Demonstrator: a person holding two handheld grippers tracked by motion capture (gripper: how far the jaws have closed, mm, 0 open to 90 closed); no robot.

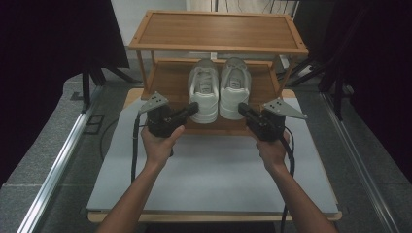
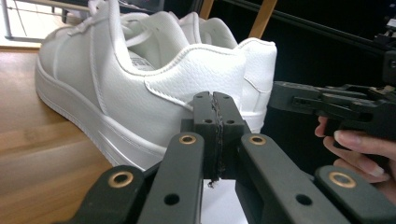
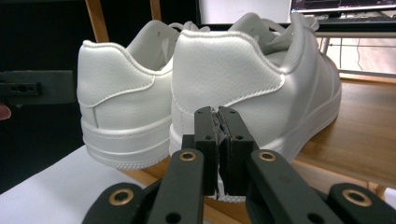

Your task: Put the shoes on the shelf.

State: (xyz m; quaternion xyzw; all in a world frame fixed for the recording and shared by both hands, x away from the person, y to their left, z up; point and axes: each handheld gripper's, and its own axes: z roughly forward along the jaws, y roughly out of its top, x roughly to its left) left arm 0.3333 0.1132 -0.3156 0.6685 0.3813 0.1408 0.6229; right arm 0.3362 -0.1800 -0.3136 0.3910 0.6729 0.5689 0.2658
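- At the centre of the high view, a pair of white sneakers sits side by side on the lower shelf [image 1: 167, 82] of a wooden rack, heels toward the person: the left sneaker [image 1: 204, 90] and the right sneaker [image 1: 234, 87].
- The rack's upper shelf [image 1: 218, 30] fills the top middle of the frame; the rack stands at the far end of a pale grey desk [image 1: 214, 170].
- The left claw [image 1: 193, 108], held in the left hand [image 1: 160, 143], points at the left sneaker's heel; in the left gripper view its jaws are pressed together, nothing between them, just short of the heel [image 2: 196, 74].
- The right claw [image 1: 241, 108], held in the right hand [image 1: 272, 150], points at the right sneaker's heel; in the right gripper view its jaws are likewise together and empty, close before that heel [image 3: 224, 70].
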